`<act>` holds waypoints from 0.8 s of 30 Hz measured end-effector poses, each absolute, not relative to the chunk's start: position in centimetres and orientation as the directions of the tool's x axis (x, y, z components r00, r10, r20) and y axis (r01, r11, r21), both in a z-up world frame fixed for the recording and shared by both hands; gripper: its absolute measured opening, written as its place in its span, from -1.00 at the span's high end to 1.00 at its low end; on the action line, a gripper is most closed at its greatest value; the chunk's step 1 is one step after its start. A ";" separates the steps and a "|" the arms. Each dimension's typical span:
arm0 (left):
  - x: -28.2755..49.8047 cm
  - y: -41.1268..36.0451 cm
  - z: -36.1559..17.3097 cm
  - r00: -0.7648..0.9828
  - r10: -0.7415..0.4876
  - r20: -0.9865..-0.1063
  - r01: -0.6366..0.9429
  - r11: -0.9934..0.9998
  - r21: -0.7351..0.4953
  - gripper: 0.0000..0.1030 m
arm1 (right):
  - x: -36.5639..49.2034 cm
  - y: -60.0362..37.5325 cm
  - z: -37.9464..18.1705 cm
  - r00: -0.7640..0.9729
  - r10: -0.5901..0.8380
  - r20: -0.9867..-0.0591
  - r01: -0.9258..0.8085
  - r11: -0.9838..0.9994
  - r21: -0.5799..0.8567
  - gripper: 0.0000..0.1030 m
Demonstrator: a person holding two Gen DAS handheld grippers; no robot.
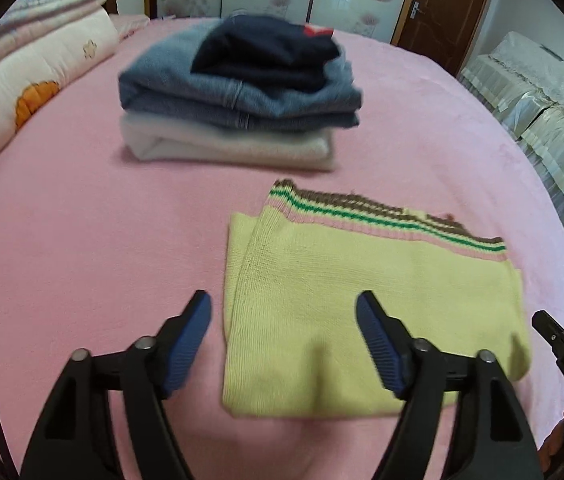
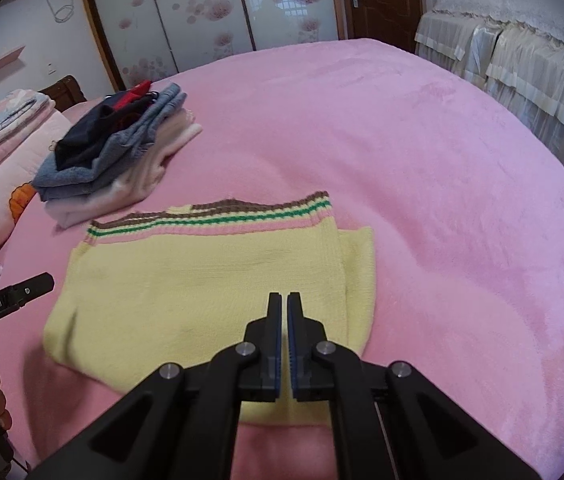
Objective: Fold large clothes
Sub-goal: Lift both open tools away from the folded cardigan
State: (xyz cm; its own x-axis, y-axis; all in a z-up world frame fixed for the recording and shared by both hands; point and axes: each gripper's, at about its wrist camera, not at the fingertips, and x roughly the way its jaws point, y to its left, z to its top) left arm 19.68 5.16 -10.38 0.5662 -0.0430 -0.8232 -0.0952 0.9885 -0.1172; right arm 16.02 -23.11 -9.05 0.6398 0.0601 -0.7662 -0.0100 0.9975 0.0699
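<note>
Hovering with jaws spread wide, the left gripper (image 1: pixel 284 308) straddles the near left edge of the folded yellow sweater (image 1: pixel 362 300), seemingly ready to pinch it. The right gripper (image 2: pixel 284 300), jaws pressed together on nothing, sits over the sweater's near right part. Beyond, on the pink bed (image 2: pixel 442 160), waits a stack of folded clothes (image 1: pixel 238 96), probably the sweater's destination.

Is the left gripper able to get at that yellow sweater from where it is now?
Probably yes: the left gripper is open right above the yellow sweater, whose near-left edge lies between its fingers, with nothing in between.
</note>
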 end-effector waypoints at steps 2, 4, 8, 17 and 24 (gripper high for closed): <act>18.4 4.8 -9.0 0.585 -0.037 -0.810 -0.092 0.989 -0.111 -0.62 | 14.9 -22.4 -8.0 0.653 0.075 -0.754 -0.034 0.997 0.070 0.87; 17.3 4.6 -7.9 0.593 -0.018 -0.805 -0.098 0.991 -0.094 -0.65 | 13.8 -21.6 -7.1 0.665 0.082 -0.742 -0.052 0.997 0.063 0.73; 15.1 4.1 -6.3 0.605 -0.014 -0.796 -0.089 0.992 -0.085 -0.65 | 11.8 -20.2 -5.9 0.679 0.101 -0.727 -0.091 0.994 0.053 0.64; 10.0 4.0 -3.9 0.654 -0.177 -0.735 0.003 0.973 -0.232 -0.65 | 8.5 -18.9 -4.9 0.674 0.155 -0.722 -0.134 0.987 0.087 0.64; 8.2 4.1 -5.9 0.678 -0.112 -0.727 -0.036 0.982 -0.185 -0.65 | 6.8 -17.9 -5.9 0.677 0.154 -0.719 -0.149 0.986 0.071 0.64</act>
State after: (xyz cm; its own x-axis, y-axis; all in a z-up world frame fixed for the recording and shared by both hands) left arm 8.15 4.10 -5.93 0.6775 -0.1124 -0.7269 -0.0359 0.9820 -0.1853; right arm 6.85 -17.89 -5.94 0.6774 0.1541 -0.7193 -0.1485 0.9863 0.0715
